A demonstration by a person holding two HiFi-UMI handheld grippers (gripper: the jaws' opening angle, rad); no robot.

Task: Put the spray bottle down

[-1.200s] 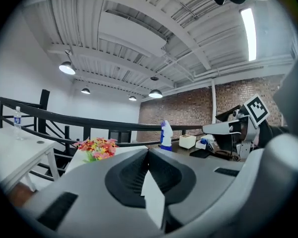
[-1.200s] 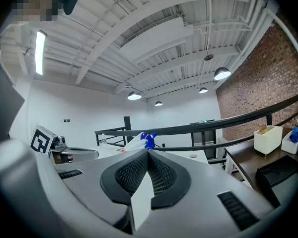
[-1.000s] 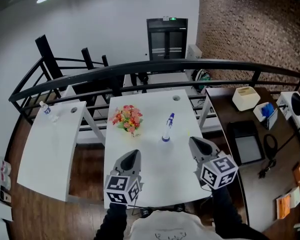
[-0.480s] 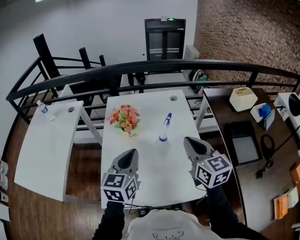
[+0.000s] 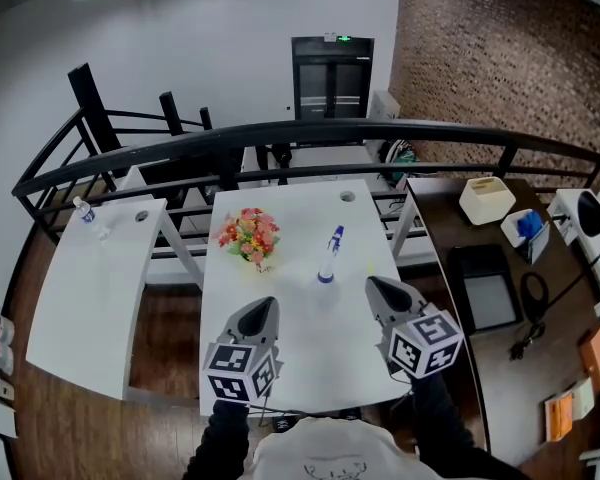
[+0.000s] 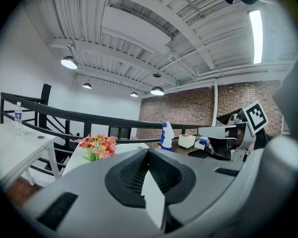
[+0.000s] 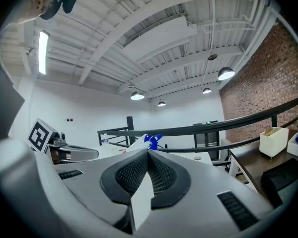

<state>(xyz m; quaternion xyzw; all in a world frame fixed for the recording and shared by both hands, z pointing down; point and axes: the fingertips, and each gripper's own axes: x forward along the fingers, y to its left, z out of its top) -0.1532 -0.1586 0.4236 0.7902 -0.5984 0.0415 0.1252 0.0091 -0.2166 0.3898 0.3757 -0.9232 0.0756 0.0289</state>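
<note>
1. The person holds both grippers low over the near edge of the white surface (image 5: 280, 280), forearms in dark sleeves coming up from the bottom of the head view.
2. The left gripper (image 5: 264, 305) points away from the person and nearly level, its marker cube towards the body.
3. The right gripper (image 5: 371, 284) lies roughly parallel to it, also nearly level, with its tip a little further out over the surface than the left one's.
4. In the left gripper view the jaws are pressed together with nothing between them.
5. In the right gripper view the jaws are likewise closed and empty.
6. The spray bottle (image 5: 328, 255), white with a blue head, stands upright on the surface beyond both grippers. It is apart from each and nearer the right one.
7. A bunch of flowers (image 5: 248, 236) stands on the same surface, to the left of the bottle and apart from it.
8. Compared with a second ago, the bottle stands at the same spot by the flowers, already released.
9. Both grippers keep almost the same places and headings, jaws closed as before; only the head view's framing has slid slightly.
</note>
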